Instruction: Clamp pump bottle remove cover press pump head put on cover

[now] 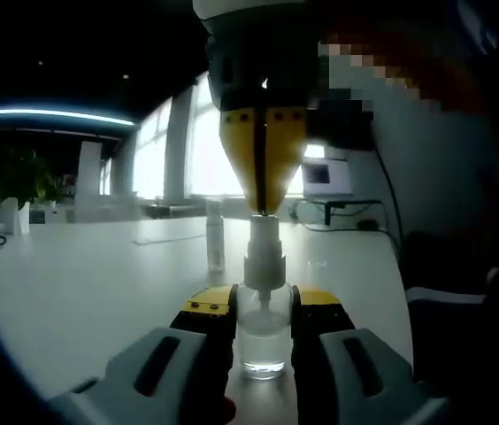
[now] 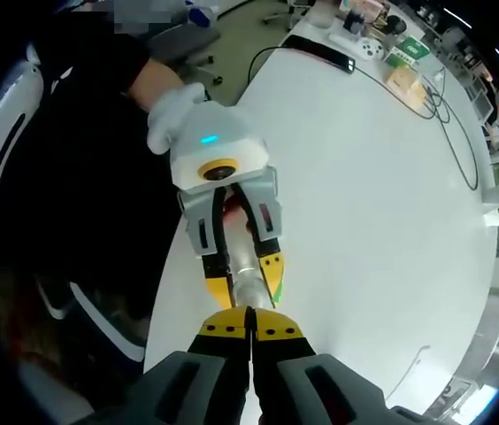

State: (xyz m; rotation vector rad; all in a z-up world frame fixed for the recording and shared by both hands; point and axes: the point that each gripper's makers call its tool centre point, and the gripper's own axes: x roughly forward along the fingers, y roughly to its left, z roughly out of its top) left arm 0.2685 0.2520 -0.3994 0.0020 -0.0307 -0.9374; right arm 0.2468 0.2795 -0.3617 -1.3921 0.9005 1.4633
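Observation:
A clear pump bottle [image 1: 262, 341] stands upright on the white table [image 1: 72, 283], and my left gripper [image 1: 263, 310] is shut on its body. Down from above comes my right gripper [image 1: 264, 205], its yellow fingertips shut and resting on top of the white pump head [image 1: 264, 232]. The clear cover [image 1: 215, 235] stands on the table behind the bottle, a little to the left. In the right gripper view my right gripper [image 2: 250, 331] points straight down at the bottle [image 2: 248, 289], which sits between the jaws of the left gripper [image 2: 246, 278]. A white-gloved hand [image 2: 175, 112] holds the left gripper.
A person in dark clothes [image 2: 81, 177] stands at the table's near edge. Cables [image 1: 347, 226] and a small screen [image 1: 325, 175] lie beyond the bottle. Small boxes [image 2: 391, 53] and a cable [image 2: 449, 124] sit at the far end of the table [image 2: 364, 221]. Potted plants [image 1: 19, 177] stand farther off.

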